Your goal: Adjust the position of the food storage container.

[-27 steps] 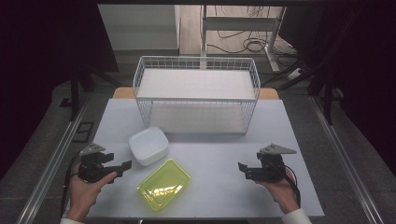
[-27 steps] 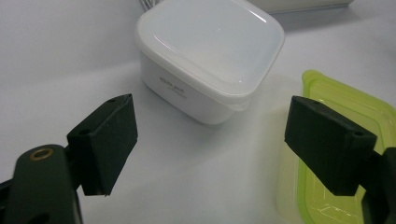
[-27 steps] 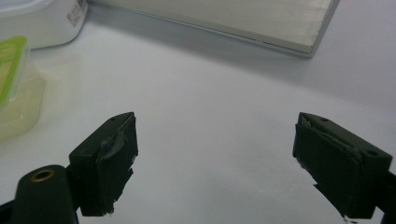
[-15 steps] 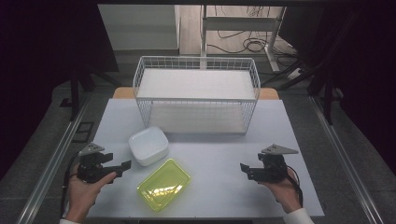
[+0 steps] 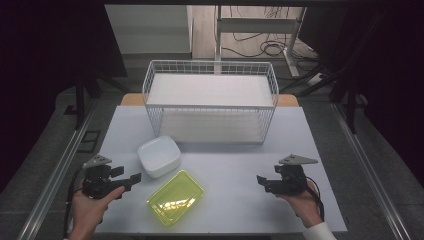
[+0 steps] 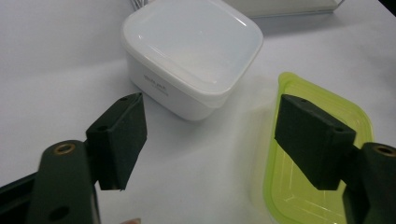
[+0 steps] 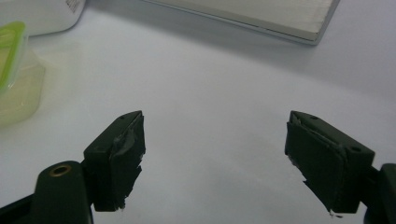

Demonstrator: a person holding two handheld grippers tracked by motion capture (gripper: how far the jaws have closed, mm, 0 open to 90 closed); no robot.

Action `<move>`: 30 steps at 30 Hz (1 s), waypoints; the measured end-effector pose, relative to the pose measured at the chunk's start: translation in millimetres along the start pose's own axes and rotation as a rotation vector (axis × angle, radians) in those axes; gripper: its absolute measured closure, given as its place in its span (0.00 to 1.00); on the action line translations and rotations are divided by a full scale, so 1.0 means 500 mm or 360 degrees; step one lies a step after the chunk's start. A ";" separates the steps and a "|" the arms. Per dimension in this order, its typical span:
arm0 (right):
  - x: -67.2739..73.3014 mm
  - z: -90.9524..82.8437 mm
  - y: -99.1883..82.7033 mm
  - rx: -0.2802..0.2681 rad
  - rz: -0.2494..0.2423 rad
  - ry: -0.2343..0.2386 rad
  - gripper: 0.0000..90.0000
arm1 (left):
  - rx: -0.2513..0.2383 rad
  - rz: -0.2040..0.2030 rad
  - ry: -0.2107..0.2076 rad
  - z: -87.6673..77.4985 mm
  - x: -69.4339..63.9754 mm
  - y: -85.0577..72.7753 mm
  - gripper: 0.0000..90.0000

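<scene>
Your left gripper [image 5: 131, 179] sits low over the near left part of the bench [image 5: 235, 165], with your hand wrapped under it. Its jaws stand wide apart and hold nothing; bare bench lies between them in the left gripper view [image 6: 208, 144]. Just ahead of those jaws, a little toward the left one, the white lidded container [image 6: 191, 49] rests on the bench, close but not touched. The yellow-green tray [image 6: 289, 186] lies beside and partly behind your right jaw in that view, open side up, near the white container [image 5: 159, 156] but apart from it. From above, the tray [image 5: 175, 196] sits just right of your left jaws.

Beyond both, at the far middle of the bench, stands the white wire basket [image 5: 210, 102].

Your right gripper [image 5: 261, 181] rests at the near right, well apart from the tray. Its jaws are also spread wide with nothing in them [image 7: 215, 158]; the tray's edge [image 7: 11, 51] shows far off to their left.
</scene>
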State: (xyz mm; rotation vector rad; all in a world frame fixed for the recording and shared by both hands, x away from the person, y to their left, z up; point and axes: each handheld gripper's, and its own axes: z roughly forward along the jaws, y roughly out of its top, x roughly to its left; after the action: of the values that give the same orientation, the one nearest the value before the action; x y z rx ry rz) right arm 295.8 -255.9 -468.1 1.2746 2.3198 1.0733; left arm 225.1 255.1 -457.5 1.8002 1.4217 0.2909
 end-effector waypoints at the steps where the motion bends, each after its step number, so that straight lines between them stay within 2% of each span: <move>1: 0.000 0.000 0.000 0.0000 0.0000 0.0000 0.22 | 0.0000 0.0000 0.0000 0.000 0.000 0.000 0.31; 6: 0.001 0.009 0.003 0.0031 -0.0009 0.0005 0.23 | 0.0050 -0.0008 -0.0043 -0.008 -0.010 -0.015 0.40; 7: 0.002 0.011 0.004 0.0035 -0.0019 0.0010 0.23 | 0.0064 -0.0024 -0.0091 -0.008 -0.013 -0.025 0.50; 8: 0.002 0.011 0.004 0.0035 -0.0019 0.0010 0.23 | 0.0064 -0.0024 -0.0091 -0.008 -0.013 -0.025 0.55; 9: 0.003 0.012 0.005 0.0037 -0.0016 0.0011 0.23 | 0.0080 -0.0012 -0.0099 -0.008 -0.017 -0.030 0.55; 10: 0.003 0.013 0.006 0.0039 -0.0027 0.0013 0.23 | 0.0104 0.0013 -0.0091 -0.008 -0.026 -0.039 0.65; 11: 0.003 0.013 0.006 0.0039 -0.0027 0.0013 0.23 | 0.0104 0.0013 -0.0091 -0.008 -0.026 -0.039 0.69; 12: 0.004 0.014 0.006 0.0043 -0.0023 0.0014 0.23 | 0.0111 0.0028 -0.0088 -0.009 -0.029 -0.043 0.69; 15: 0.004 0.020 0.006 0.0063 -0.0031 0.0009 0.23 | 0.0136 0.0036 -0.0100 -0.012 -0.033 -0.054 0.84; 18: 0.003 0.023 0.005 0.0078 -0.0038 0.0007 0.23 | 0.0158 0.0021 -0.0121 -0.014 -0.033 -0.066 0.89; 24: 0.001 0.025 0.003 0.0102 -0.0025 -0.0010 0.23 | 0.0241 0.0033 -0.0144 -0.008 -0.037 -0.093 0.98; 30: 0.001 0.027 0.002 0.0110 -0.0044 -0.0001 0.23 | 0.0347 0.0054 -0.0169 0.004 -0.044 -0.115 0.99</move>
State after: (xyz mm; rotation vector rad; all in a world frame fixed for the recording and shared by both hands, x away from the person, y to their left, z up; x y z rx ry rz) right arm 303.6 -248.6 -476.8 1.2633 2.3861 0.9919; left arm 178.2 237.0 -493.0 1.9855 1.3928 0.0575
